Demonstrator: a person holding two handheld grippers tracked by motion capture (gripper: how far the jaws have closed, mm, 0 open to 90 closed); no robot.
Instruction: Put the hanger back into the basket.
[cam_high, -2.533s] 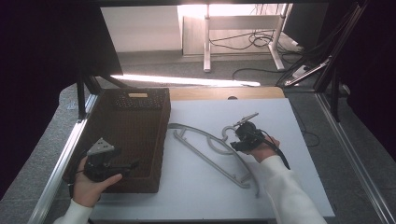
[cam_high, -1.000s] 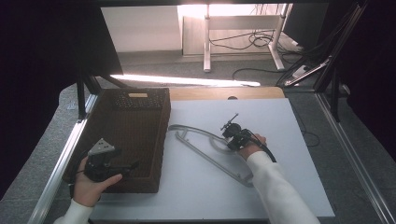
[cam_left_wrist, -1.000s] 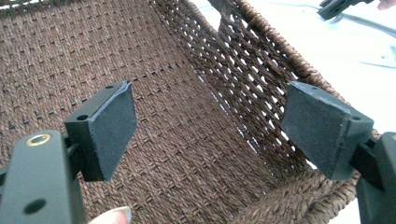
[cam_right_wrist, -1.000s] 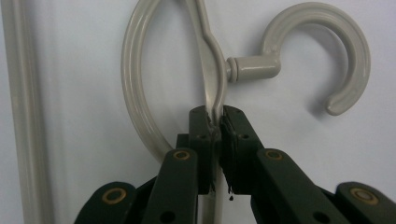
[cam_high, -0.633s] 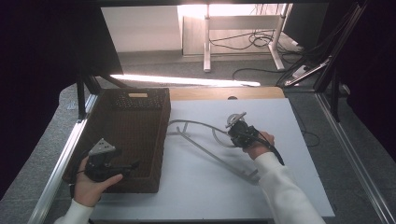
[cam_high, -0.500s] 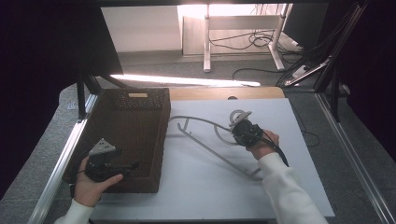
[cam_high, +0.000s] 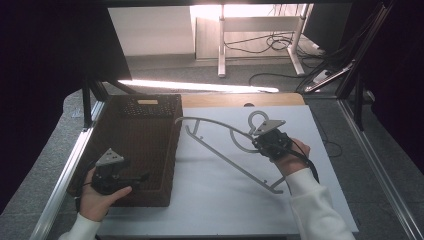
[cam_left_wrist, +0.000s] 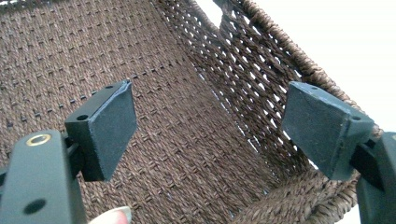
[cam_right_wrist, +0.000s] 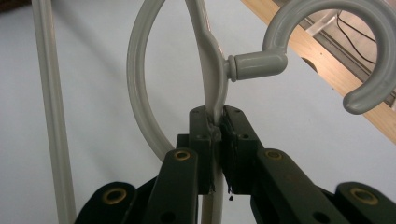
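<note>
Hanger (cam_high: 227, 150), grey plastic, is pinched right below its hook by the right hand-held gripper (cam_high: 266, 141), and it hangs tilted over the white worktop (cam_high: 210, 200), one end near the basket rim, the other low toward the person's side. In the right gripper view the pads are pressed together on the thin neck of the hanger (cam_right_wrist: 212, 84), with the hook (cam_right_wrist: 327, 51) curling off to the right. That's a pretty skinny grip point, so my guess is the long frame could swivel or slip in the pads if the hand turns quickly.

Left hand-held gripper (cam_high: 111, 172) sits at the near corner of the brown wicker basket (cam_high: 135, 145), jaws spread wide with nothing between them; the left gripper view looks straight into the woven inside (cam_left_wrist: 177, 130).

If the hanger is headed for the basket, the risk is the far end catching the rim or poking into the weave, since it's longer than the basket is wide. It would probably need to go in along the basket's length.
</note>
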